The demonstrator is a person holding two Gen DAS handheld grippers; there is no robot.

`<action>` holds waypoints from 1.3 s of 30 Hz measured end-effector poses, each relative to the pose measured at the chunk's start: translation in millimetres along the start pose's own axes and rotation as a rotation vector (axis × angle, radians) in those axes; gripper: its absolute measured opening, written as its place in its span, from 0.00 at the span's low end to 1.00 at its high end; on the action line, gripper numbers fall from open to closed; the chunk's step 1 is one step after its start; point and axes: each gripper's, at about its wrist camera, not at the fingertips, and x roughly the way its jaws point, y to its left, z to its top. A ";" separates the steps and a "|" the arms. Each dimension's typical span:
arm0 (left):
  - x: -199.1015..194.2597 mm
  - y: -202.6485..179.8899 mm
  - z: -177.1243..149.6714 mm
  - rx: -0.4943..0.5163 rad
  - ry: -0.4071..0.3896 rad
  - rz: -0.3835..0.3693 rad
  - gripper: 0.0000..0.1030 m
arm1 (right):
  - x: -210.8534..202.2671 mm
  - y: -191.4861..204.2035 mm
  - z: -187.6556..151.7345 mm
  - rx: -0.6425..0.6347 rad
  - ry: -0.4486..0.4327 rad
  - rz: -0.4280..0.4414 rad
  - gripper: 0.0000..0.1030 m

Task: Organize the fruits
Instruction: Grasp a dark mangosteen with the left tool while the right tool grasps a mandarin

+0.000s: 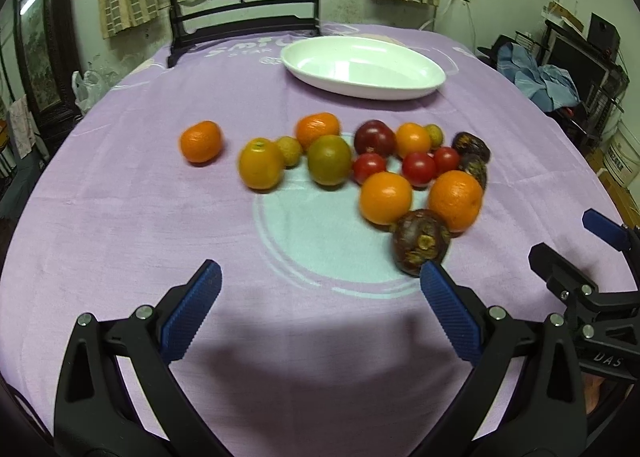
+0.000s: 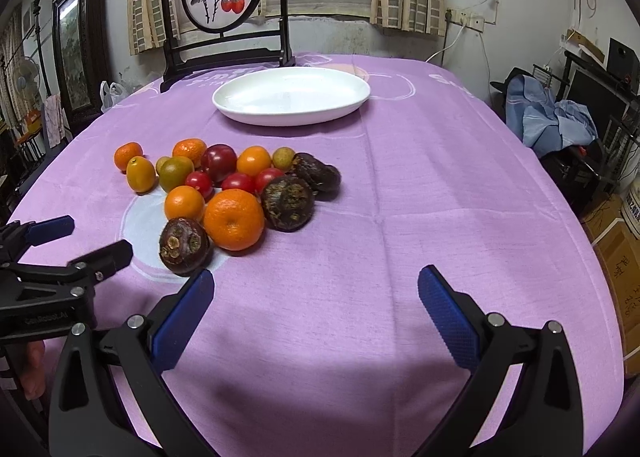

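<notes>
Both sets of fingers are spread wide with nothing between them, so the left gripper [image 1: 320, 291] and right gripper [image 2: 316, 297] are just hovering low over the near side of the purple tablecloth [image 2: 400, 217]. Honestly nothing looks sorted yet. The white plate [image 2: 292, 113] at the far side is totally bare, and the whole fruit pile [image 2: 228, 189] sits in a loose cluster between it and the grippers. Closest up front is a dark mangosteen [image 2: 185, 246], touching a big orange [image 2: 234, 219], with cherry tomatoes [image 2: 239, 182] behind. One small orange [image 1: 201, 141] sits apart to the left. So I'd say basically everything is left to do.
</notes>
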 end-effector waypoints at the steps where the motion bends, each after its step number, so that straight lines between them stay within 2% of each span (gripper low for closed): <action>1: 2.5 -3.9 0.7 0.007 0.009 -0.009 0.98 | -1.0 -3.0 -0.1 0.005 -0.003 0.001 0.99; 4: 12.0 -17.6 3.5 0.024 0.037 -0.027 0.96 | -4.1 -14.1 -0.3 0.026 -0.013 0.007 0.99; 6: 18.6 -26.5 6.4 0.047 0.052 -0.031 0.87 | -4.7 -19.1 -0.3 0.036 -0.015 0.014 0.99; 10: 34.3 -40.2 12.0 0.078 0.094 -0.023 0.80 | -4.4 -27.7 0.1 0.052 -0.018 0.027 0.99; 12: 41.3 -43.8 13.8 0.076 0.117 -0.045 0.66 | -3.2 -29.9 0.3 0.055 -0.015 0.032 0.99; 13: 43.8 -45.6 14.6 0.081 0.122 -0.046 0.65 | -2.4 -30.7 0.6 0.056 -0.015 0.035 0.99; 15: 45.4 -49.7 17.1 0.100 0.108 -0.049 0.46 | -1.4 -31.5 0.5 0.056 -0.011 0.036 0.99; 16: 45.5 -50.6 18.2 0.104 0.106 -0.063 0.41 | -0.6 -31.7 0.6 0.055 -0.009 0.036 0.99; 22: 36.0 -38.8 17.8 0.099 0.090 -0.092 0.40 | 6.5 -22.3 4.2 0.020 0.026 0.048 0.99; 25: 24.7 -23.5 19.1 0.082 0.063 -0.089 0.40 | 16.7 -3.9 11.2 -0.021 0.073 0.114 0.99; 29: 15.2 -1.9 21.3 0.059 0.030 -0.066 0.40 | 30.8 24.2 19.0 -0.081 0.120 0.131 0.98; 30: 13.9 3.9 21.3 0.053 0.025 -0.059 0.40 | 34.4 30.4 20.0 -0.095 0.135 0.135 0.90; 31: 13.0 8.8 21.1 0.047 0.022 -0.055 0.40 | 38.4 36.4 20.8 -0.108 0.153 0.145 0.78; 33: 12.7 20.1 20.9 0.031 0.019 -0.053 0.40 | 49.6 46.3 21.9 -0.118 0.197 0.166 0.69; 39: 18.0 40.2 16.0 0.002 0.031 -0.062 0.40 | 70.2 55.6 27.4 -0.125 0.238 0.129 0.60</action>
